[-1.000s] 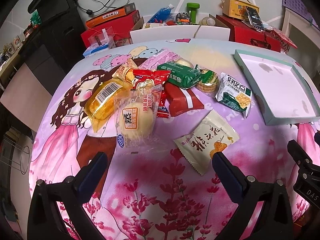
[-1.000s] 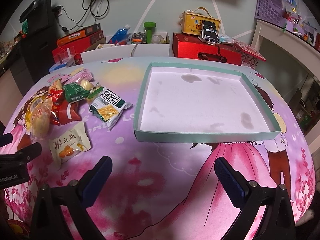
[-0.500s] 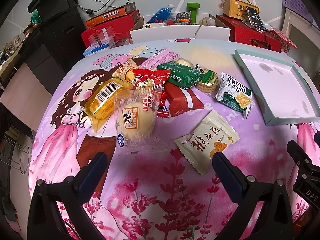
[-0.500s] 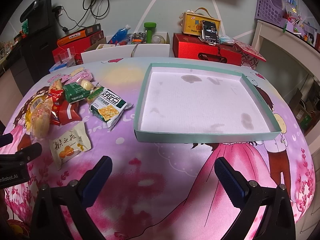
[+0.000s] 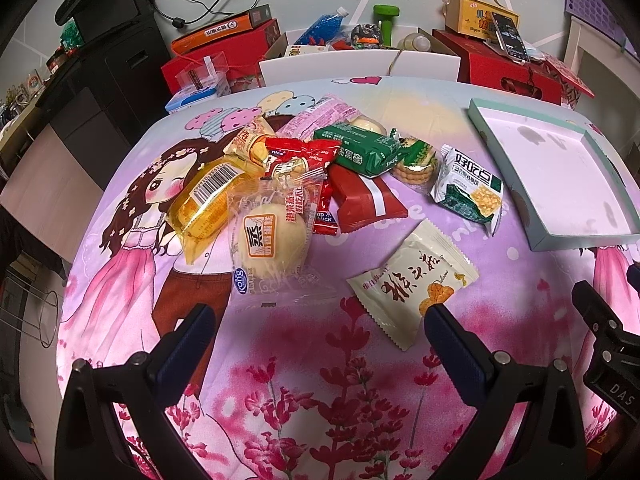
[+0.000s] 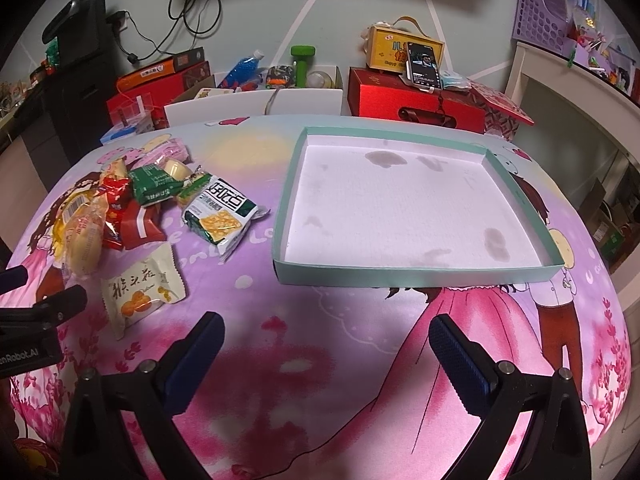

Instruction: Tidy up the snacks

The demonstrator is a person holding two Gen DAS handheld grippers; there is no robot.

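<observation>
A heap of wrapped snacks lies on the pink cartoon tablecloth: a clear-wrapped bun, a yellow cake pack, a red pack, a green pack, a green-and-white cracker bag and a cream pouch. The shallow teal tray sits to their right with nothing in it. My left gripper is open, just short of the bun and cream pouch. My right gripper is open in front of the tray's near wall.
Behind the table stand red gift boxes, a white open carton with bottles, a yellow box with a phone propped on it, and a black cabinet at the left. A white shelf is at the right.
</observation>
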